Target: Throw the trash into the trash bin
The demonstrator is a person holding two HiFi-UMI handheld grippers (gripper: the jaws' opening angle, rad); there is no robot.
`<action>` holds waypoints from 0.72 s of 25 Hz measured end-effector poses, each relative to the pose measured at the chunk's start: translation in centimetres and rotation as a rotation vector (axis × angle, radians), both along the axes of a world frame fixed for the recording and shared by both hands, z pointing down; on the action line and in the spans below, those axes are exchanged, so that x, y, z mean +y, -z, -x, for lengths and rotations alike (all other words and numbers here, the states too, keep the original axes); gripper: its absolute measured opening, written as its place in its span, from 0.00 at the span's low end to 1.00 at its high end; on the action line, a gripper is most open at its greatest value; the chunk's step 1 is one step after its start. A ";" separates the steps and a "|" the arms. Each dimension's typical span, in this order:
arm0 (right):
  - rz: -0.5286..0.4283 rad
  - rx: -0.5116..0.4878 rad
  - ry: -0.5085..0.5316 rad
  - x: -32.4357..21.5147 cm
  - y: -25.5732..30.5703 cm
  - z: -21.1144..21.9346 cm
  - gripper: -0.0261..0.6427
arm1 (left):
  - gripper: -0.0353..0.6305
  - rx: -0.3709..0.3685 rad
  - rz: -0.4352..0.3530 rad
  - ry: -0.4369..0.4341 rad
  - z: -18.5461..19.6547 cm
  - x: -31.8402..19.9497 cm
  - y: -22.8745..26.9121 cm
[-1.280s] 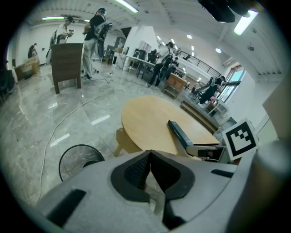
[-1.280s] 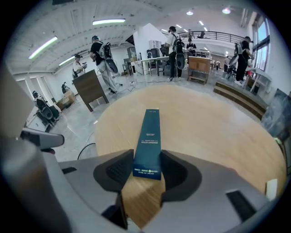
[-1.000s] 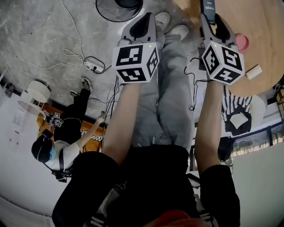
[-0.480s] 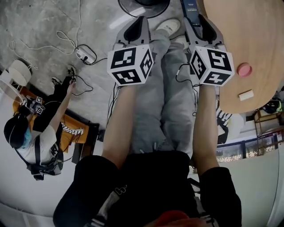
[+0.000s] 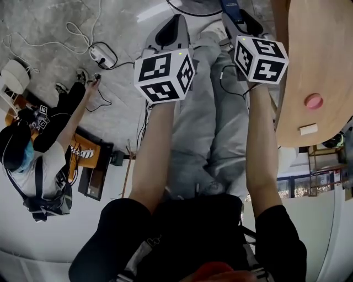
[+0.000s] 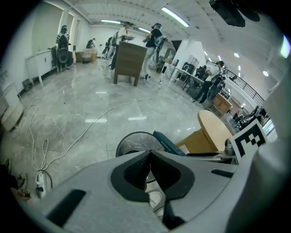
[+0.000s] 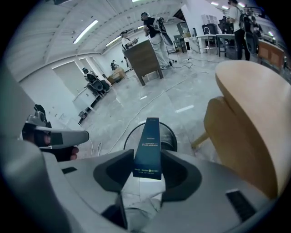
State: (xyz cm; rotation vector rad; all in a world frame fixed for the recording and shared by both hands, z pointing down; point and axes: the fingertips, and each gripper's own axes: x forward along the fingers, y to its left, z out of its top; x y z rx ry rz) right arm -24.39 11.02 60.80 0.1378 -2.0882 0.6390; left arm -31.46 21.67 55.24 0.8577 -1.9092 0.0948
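My right gripper [image 5: 238, 14] is shut on a long dark blue box [image 7: 148, 150], which sticks out ahead of the jaws. The black round rim of the trash bin [image 7: 136, 133] lies on the floor just beyond the box's far end. In the head view only an arc of the trash bin [image 5: 194, 11] shows at the top edge, above both grippers. My left gripper [image 5: 174, 28] is beside the right one, shut, with its pads together and nothing between them. In the left gripper view the trash bin [image 6: 129, 144] sits right behind the jaws, and the blue box [image 6: 169, 144] crosses its right side.
A round wooden table [image 5: 317, 55] stands close on the right, with a pink item [image 5: 314, 101] and a small white block [image 5: 308, 129] on it. Cables and a power strip [image 5: 100, 53] lie on the floor to the left. A person [image 5: 38, 160] is down there.
Both grippers have moved forward and lower, the right one still holding the blue box. The table has swung to the picture's right edge, and the person on the left has shifted.
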 end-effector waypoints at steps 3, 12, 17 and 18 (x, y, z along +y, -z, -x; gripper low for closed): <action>0.033 0.016 -0.017 0.7 -1.9 0.3 0.32 | 0.07 0.008 0.008 0.011 -0.2 0.8 -0.7; 0.075 -0.049 -0.062 0.8 -1.2 0.7 0.39 | 0.07 0.017 0.014 -0.041 -1.1 -0.5 0.0; 0.014 -0.091 -0.187 -2.2 1.7 -1.9 0.11 | 0.07 0.006 -0.003 -0.120 -1.7 -3.6 1.3; 0.009 -0.103 -0.216 -2.8 2.5 -2.4 0.10 | 0.07 0.004 -0.008 -0.139 -1.9 -4.3 1.6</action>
